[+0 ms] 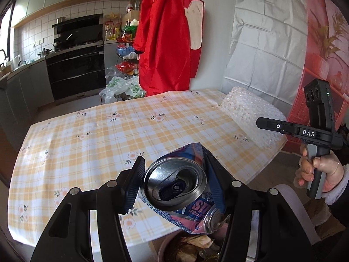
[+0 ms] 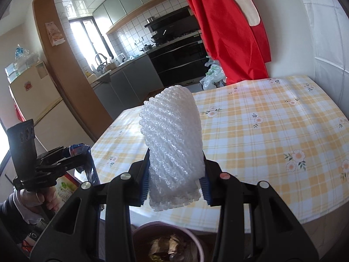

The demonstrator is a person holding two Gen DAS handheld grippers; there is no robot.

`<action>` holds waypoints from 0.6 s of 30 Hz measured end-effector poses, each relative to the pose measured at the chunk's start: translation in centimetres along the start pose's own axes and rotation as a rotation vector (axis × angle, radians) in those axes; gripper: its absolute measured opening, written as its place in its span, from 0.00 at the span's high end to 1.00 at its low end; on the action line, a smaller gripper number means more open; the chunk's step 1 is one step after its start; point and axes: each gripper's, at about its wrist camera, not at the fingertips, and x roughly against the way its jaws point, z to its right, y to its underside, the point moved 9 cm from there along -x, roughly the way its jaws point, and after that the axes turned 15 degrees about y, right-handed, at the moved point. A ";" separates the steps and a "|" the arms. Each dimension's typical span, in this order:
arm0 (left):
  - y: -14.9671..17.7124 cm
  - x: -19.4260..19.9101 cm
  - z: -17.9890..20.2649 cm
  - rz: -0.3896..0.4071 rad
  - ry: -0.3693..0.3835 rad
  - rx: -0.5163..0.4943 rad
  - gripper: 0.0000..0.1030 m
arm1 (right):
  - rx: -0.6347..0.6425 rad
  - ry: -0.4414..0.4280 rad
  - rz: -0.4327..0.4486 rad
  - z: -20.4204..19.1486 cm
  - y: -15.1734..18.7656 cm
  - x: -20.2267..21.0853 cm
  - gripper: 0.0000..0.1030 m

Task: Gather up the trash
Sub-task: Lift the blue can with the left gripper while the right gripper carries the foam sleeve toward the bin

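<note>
The left gripper [image 1: 174,181] is closed partway on a crushed blue drink can [image 1: 185,187], its ribbed pads pressing the dented sides so that the can's silver top with the pull tab faces the camera. The can hangs in the air above the near edge of the table [image 1: 87,135], which is covered with a yellow checked cloth printed with small flowers. The right gripper [image 2: 175,183] is likewise closed partway, clamped on a white foam net sleeve [image 2: 172,139] that stands up between its blue-edged pads, lifted clear of the cloth. Below both grippers, just off the table's near edge, sits a round trash bin [image 2: 196,235] with crumpled brownish scraps inside. A person's hand [image 1: 320,172] grips the handle of the right gripper. Behind the table hangs a red garment [image 1: 165,37], and plastic bags [image 1: 117,87] lie on the kitchen floor beyond.
</note>
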 end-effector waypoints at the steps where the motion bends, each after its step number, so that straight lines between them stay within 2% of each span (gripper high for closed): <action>1: 0.4 0.8 0.3 0.004 -0.002 0.005 0.47 | 0.001 -0.003 0.002 -0.3 0.2 0.5 0.61; 9: 3.8 4.2 3.0 0.020 -0.009 0.014 0.47 | 0.012 -0.009 0.016 -2.5 2.1 3.1 0.61; 18: 6.5 5.2 5.1 0.011 0.012 0.031 0.47 | 0.040 -0.006 0.025 -4.2 3.6 5.0 0.61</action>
